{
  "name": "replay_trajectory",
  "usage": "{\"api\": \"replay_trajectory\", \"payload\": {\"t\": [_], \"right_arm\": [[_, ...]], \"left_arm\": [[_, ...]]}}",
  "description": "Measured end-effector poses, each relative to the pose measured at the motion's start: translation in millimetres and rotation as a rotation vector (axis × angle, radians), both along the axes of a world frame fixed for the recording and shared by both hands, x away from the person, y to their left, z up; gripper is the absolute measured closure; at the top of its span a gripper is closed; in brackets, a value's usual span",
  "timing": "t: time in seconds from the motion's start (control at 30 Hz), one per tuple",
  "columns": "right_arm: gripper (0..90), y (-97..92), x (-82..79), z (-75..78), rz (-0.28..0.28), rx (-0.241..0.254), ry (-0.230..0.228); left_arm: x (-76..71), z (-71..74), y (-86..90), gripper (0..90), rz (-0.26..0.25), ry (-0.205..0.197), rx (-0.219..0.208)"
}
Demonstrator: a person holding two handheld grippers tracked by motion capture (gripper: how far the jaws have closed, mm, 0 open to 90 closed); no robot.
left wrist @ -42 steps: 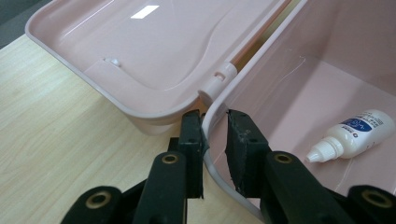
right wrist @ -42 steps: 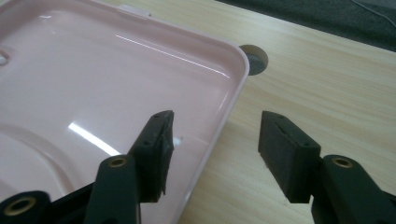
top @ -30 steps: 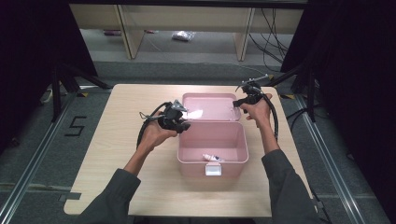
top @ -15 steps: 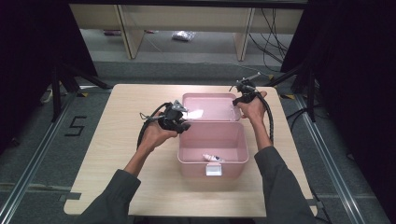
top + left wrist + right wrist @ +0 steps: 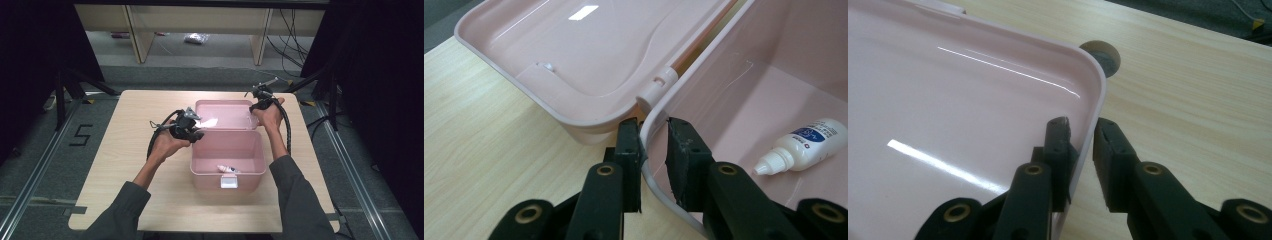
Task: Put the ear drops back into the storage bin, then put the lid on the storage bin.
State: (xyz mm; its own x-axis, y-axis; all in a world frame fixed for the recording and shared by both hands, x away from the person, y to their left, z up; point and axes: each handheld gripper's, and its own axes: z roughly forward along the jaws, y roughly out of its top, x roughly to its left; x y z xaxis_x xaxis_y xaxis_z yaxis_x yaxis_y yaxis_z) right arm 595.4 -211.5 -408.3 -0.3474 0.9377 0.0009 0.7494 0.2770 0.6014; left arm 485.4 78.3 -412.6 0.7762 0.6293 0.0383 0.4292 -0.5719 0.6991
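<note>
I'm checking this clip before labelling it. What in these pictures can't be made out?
- Print on the small white bottle: too small in the high view, cut by the frame edge in the left gripper view.
- White label on the pink box front: too small to read, high view.
- Whether the right claw pinches the lid rim: one pad shows a gap.
- Packet on the floor: blurred, high view.

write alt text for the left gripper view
The left claw straddles the rim of an open pink box, one jaw outside the wall and one inside. A small white bottle lies on the box floor, and the lid lies open on the wooden table.
</note>
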Motion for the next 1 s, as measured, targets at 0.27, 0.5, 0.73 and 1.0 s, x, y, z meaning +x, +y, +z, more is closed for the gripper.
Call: {"api": "replay_trajectory", "payload": {"t": [0.27, 0.5, 0.73, 1.0], "right_arm": [[79.4, 3.4, -2.0, 6.0, -0.015, -0.014, -0.011], [80.3, 2.7, -3.1, 8.8, -0.012, -0.017, -0.023], [81.4, 3.4, -3.9, 13.1, -0.028, -0.015, -0.025], [83.2, 4.7, -8.7, 22.3, -0.067, 0.004, -0.047]], "left_arm": [[-0.6, 0.5, -0.6, 75.8, 0.000, 0.003, 0.004], [-1.2, 0.2, -1.6, 75.8, 0.001, -0.002, 0.002], [-0.7, -0.1, -2.5, 75.8, -0.002, 0.000, -0.001], [1.1, -0.2, -3.0, 75.7, -0.020, -0.007, 0.004]]}}
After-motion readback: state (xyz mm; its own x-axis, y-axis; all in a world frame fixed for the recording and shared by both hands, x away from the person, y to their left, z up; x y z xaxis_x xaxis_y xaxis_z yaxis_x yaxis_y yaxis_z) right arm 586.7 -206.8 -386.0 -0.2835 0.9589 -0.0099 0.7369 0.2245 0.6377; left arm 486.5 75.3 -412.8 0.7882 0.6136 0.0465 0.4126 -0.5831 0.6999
